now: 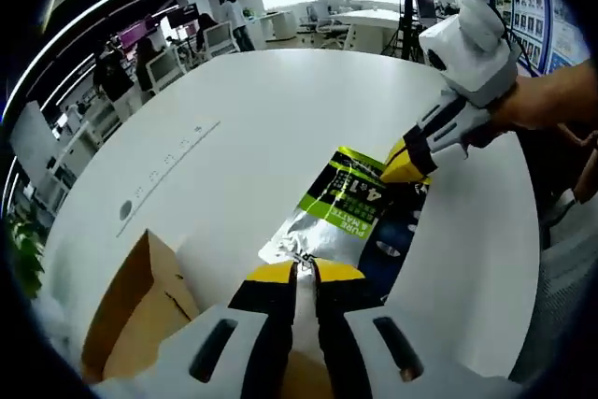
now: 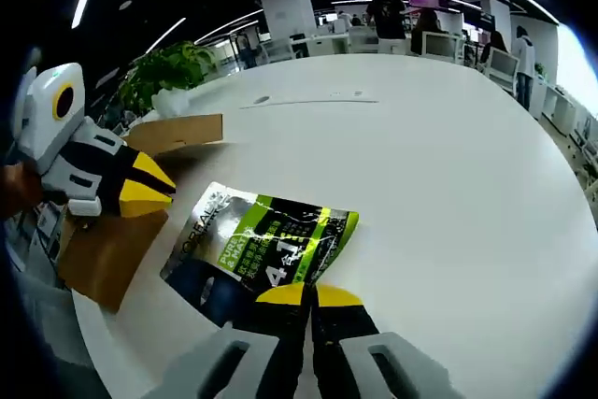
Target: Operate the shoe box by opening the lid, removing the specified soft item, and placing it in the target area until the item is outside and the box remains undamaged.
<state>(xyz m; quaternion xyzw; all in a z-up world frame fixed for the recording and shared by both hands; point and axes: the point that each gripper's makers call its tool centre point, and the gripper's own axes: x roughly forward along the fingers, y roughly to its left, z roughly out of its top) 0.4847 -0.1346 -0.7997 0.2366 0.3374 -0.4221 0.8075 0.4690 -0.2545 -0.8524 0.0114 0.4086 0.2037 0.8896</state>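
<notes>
A soft pouch (image 1: 350, 207) is laid flat on the white table (image 1: 234, 109) at frame centre, outside the shoe box (image 1: 140, 310) at lower left. The left gripper (image 1: 304, 273) and right gripper (image 2: 308, 296) are seen clenched, seemingly empty.

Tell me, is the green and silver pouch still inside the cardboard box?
No, the pouch lies flat on the white table, beside the cardboard box.

Right tool (image 2: 309, 297) closed beside pouch (image 2: 264, 243), cardboard box (image 2: 121, 231) left
</notes>
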